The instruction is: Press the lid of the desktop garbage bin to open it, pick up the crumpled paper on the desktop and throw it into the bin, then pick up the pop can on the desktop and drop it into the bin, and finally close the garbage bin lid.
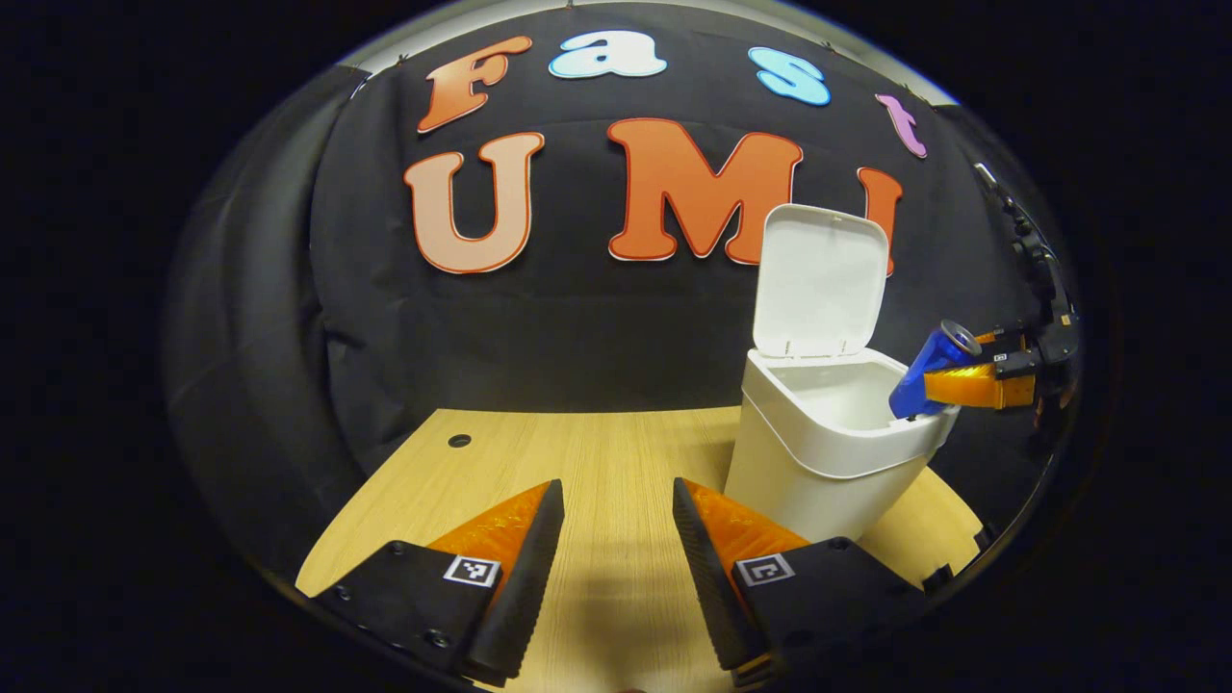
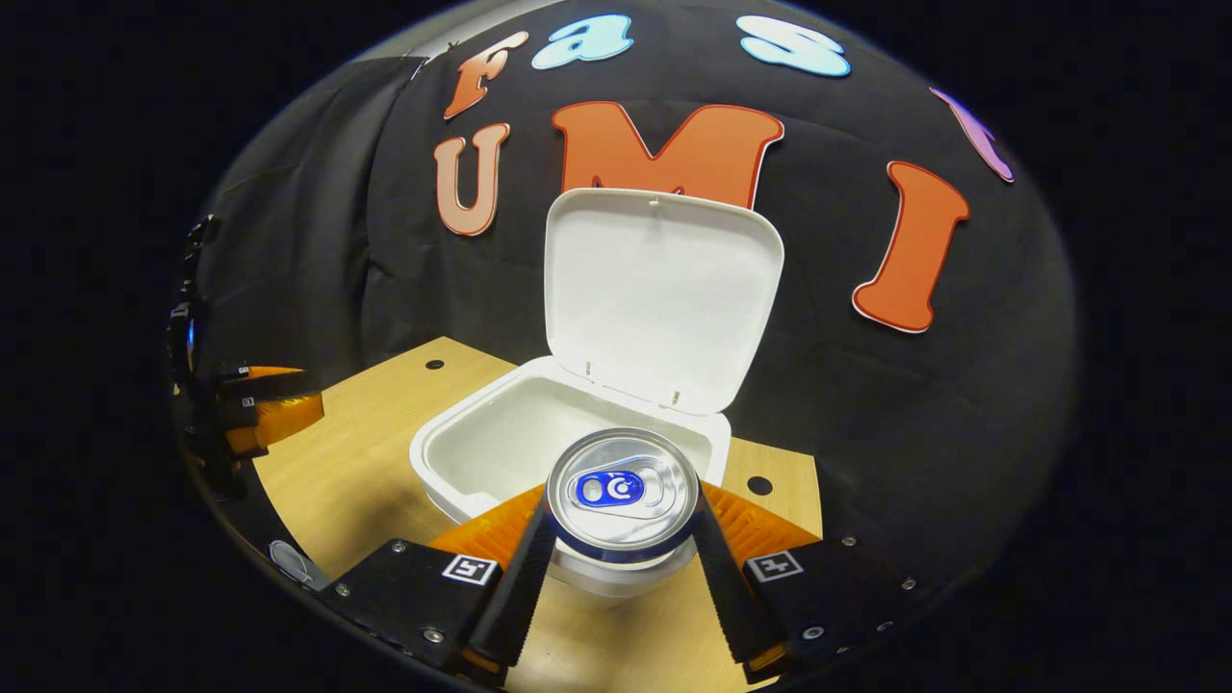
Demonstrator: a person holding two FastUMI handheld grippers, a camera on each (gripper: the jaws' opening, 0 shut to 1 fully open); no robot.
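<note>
**Can held at the bin's rim, lid up**

The right gripper has its two fingers clamped on the sides of the blue aluminium pop can, just below the silver top with its pull tab. In the left gripper view the same can shows tilted, its lower end over the right edge of the white plastic desktop garbage bin, with the right gripper reaching in from the side. So the can hangs at the mouth of the bin, not yet inside.

I judge the can light and thin-walled: stiff enough along its length, but easy to dent if squeezed hard, and its smooth painted skin could slide between the pads. A grip across the round body, as here, looks sound.

The bin's hinged white lid stands upright at the back, leaving the mouth open. Inside I see pale walls; whether the crumpled paper lies at the bottom I cannot tell. None shows on the light wooden tabletop in front of the left gripper.

The rim of the bin is the edge to mind: the can's bottom sits close to it, and a release there might tip the can outward. There is room further in, towards the lid.

The left gripper hovers low over the tabletop to the left of the bin, fingers spread apart and holding nothing, well clear of the lid's swing.
</note>
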